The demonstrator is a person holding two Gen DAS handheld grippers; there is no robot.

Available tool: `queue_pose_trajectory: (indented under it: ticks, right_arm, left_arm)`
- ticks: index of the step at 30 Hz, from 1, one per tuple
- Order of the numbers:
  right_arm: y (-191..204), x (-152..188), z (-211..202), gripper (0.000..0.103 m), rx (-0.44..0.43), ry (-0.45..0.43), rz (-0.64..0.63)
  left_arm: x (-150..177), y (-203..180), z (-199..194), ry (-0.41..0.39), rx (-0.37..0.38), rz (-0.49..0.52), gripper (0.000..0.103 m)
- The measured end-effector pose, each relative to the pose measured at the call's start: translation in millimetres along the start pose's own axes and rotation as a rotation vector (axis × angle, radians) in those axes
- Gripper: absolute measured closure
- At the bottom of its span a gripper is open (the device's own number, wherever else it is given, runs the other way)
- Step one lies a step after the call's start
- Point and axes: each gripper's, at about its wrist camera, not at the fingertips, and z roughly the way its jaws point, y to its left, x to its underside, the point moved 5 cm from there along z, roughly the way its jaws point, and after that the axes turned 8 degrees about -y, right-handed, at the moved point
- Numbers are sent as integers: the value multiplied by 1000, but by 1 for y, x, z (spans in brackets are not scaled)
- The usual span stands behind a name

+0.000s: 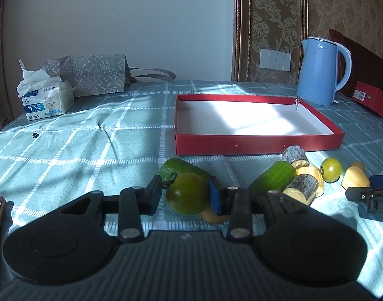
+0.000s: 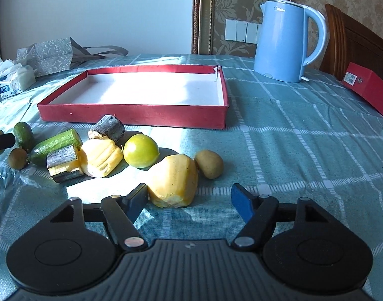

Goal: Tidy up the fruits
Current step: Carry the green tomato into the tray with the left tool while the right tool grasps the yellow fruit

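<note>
Green tomato (image 1: 187,193) clamped between left tool (image 1: 185,195) pads

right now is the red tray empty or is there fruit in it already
Empty. The red tray shows only its bare white floor in both views, and the fruit pieces still lie on the tablecloth in front of it.

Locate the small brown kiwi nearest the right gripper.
Right wrist view, centre: the small brown kiwi lies on the checked tablecloth, right of the peeled yellow fruit chunk.

Hard sunlight patches across tablecloth (image 1: 66,135), glare inside red tray (image 2: 131,116), sharp shadows, fisheye-bowed edges
</note>
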Motion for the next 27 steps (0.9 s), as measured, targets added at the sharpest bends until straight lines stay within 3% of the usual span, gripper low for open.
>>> queue_pose_trajectory:
  ticks: [6,15,27]
  right_arm:
    - [4,-5,6,45,-13,10,14]
    - [8,0,3,57,-22,-43,15]
    - [13,0,2,60,-18,-61,-27]
  left_arm:
    - [1,2,-1,-1,-1,-1,67]
    - [4,3,1,2,6,-20,67]
    - [3,3,1,-2,6,-12,67]
